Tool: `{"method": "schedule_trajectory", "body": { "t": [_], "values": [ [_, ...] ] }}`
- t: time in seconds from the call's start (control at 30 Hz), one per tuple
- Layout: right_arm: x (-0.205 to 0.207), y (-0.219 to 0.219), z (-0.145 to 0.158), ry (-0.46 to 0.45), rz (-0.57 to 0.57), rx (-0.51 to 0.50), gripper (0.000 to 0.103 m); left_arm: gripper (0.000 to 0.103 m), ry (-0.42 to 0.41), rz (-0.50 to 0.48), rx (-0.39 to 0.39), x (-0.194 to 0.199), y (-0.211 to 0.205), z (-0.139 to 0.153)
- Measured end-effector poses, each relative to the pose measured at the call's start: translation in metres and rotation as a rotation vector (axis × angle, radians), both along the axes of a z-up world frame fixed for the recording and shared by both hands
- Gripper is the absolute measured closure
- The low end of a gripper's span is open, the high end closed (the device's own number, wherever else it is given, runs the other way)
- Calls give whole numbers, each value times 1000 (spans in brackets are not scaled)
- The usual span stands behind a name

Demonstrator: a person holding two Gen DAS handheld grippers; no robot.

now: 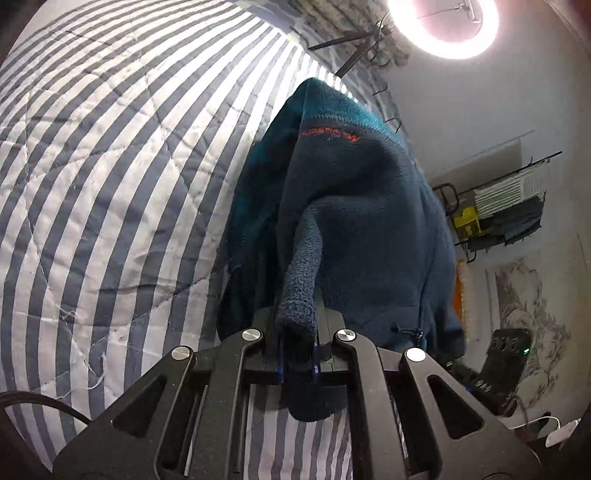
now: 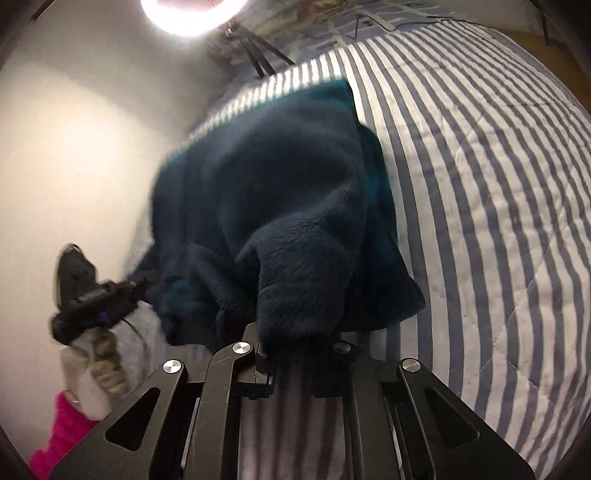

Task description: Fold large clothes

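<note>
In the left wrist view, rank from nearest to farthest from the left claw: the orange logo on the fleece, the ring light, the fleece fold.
1. Fleece fold: pinched in the left claw.
2. Orange logo: higher on the fleece, just right of centre.
3. Ring light: top right, beyond the striped quilt.

A dark navy fleece garment [image 1: 354,206] lies bunched on the striped quilt [image 1: 110,166], partly lifted at its near edge. A teal band crosses its far end, with small orange lettering just below it. Its pile is thick and fuzzy. A narrow near fold rises in a ridge; in the right wrist view a broader clump [image 2: 295,266] stands up.
</note>
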State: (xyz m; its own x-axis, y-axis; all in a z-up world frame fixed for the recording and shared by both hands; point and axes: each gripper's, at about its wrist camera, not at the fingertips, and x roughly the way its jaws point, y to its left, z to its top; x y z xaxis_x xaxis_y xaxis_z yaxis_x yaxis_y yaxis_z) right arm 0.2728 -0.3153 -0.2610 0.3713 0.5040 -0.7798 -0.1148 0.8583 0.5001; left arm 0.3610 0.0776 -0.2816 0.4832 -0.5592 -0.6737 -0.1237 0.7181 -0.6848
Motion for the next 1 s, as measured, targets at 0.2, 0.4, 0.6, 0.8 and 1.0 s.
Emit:
{"method": "schedule_trajectory", "body": {
  "t": [0.2,0.4,0.6,0.8,1.0],
  "values": [
    [-15,-12,19,-28,33,1,83,58,-28,-51,-33,-18,15,25],
    [-40,-35,64,-149,-62,-121,80,52,-45,55,-128,-3,59,34],
    [-21,31,91,-311,86,-232,80,52,13,67,-201,66,56,16],
    [19,64,50,-300,147,-410,80,92,15,-19,-187,93,36,14],
    [29,32,8,-176,113,-313,75,96,-71,-51,181,108,12,48]
  ]
}}
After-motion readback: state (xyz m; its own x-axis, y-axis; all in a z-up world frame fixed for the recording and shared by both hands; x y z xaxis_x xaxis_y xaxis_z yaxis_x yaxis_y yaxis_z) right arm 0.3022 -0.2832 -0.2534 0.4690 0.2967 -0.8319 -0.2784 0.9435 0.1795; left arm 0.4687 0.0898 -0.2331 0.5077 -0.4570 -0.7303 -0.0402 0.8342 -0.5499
